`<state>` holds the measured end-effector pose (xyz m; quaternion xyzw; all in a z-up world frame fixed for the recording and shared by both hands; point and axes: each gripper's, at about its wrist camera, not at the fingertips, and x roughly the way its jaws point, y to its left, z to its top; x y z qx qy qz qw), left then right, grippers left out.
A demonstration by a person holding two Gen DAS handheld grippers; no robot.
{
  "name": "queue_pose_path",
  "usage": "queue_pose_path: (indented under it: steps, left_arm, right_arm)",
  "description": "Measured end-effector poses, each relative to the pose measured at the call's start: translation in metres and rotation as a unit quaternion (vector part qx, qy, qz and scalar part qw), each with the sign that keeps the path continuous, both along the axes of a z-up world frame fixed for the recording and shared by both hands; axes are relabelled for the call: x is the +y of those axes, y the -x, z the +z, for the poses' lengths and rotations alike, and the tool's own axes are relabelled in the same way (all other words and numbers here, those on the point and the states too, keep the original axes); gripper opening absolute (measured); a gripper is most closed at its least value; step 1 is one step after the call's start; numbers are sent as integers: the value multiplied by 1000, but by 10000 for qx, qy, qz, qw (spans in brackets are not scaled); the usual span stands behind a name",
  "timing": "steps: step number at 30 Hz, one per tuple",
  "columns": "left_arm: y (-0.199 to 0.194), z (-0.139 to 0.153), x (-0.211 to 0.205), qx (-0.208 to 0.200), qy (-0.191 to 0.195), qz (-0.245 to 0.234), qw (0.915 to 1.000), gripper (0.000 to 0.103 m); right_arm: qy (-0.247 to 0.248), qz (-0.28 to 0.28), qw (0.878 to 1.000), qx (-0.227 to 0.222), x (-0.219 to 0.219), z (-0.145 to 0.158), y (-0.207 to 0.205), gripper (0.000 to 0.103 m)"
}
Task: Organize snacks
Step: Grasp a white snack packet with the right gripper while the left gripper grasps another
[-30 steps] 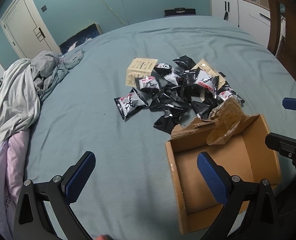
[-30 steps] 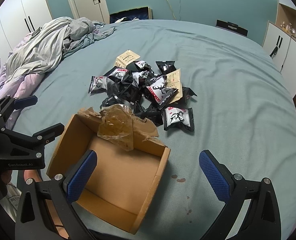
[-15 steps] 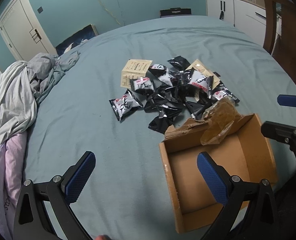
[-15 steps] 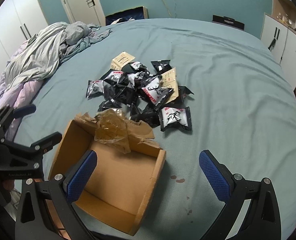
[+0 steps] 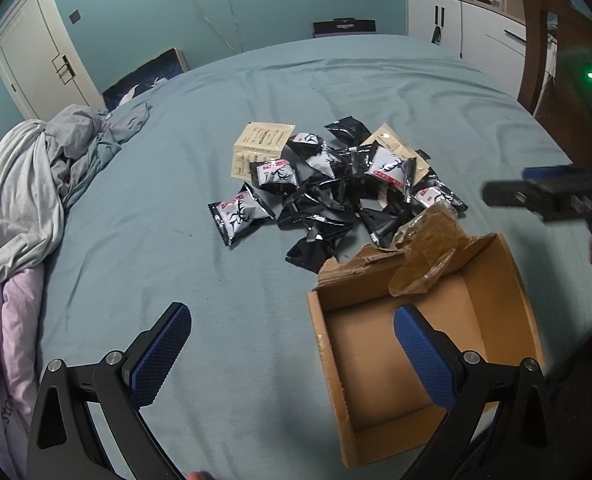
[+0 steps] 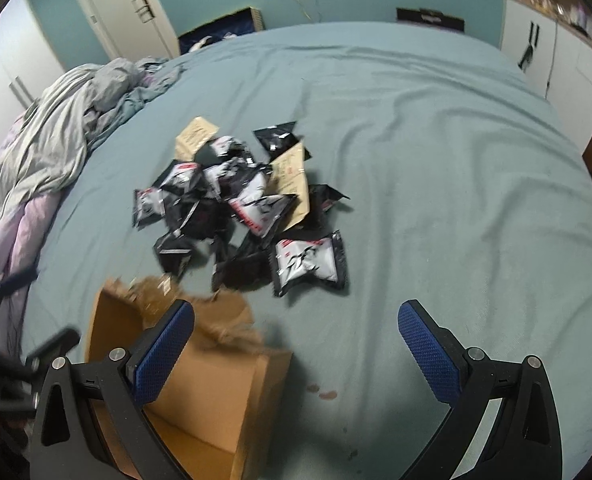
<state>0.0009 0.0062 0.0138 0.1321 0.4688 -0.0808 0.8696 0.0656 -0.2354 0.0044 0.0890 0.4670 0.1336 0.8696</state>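
Holding nothing: left gripper [image 5: 291,344] hovering with jaws spread wide, one blue pad over bare bed sheet [image 5: 143,264], the other over the open cardboard box [image 5: 524,312]. Right gripper [image 6: 296,344] likewise hanging with jaws spread wide and gripping nothing, left pad above the box [image 6: 215,400], right pad above plain sheet [image 6: 456,200].

Lying ahead of both pairs of jaws, beyond the box's torn far flap [image 5: 416,256]: pile of snack packets [image 5: 336,192], black with pale fronts, mixed with a few tan sachets [image 5: 261,142], untouched and apart from the pads. One packet [image 6: 310,262] resting nearest the right gripper, just past the box corner.

Leaving open sheet to the right of the pile in the right wrist view and in front of the left jaws. Bordering the left edge: crumpled bedding [image 5: 27,184]. Standing past the bed: white cabinets [image 5: 456,32] and a door [image 5: 35,68].
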Motion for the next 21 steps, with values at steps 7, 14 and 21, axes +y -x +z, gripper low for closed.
queue_pose_path:
  steps: [7,14,21]
  left_arm:
    - [-2,2,1,10,118,21,9999,103]
    - [-7,3,7,-28,347,191,9992,103]
    - [-14,10,24,-220,736,511,9957,103]
  right_arm:
    - [-6,-167,9991,379,1,-20,-50,103]
    - [145,-75,9979,631,15,-45,-87,102]
    - [218,66,9956,905,24,-72,-112,95]
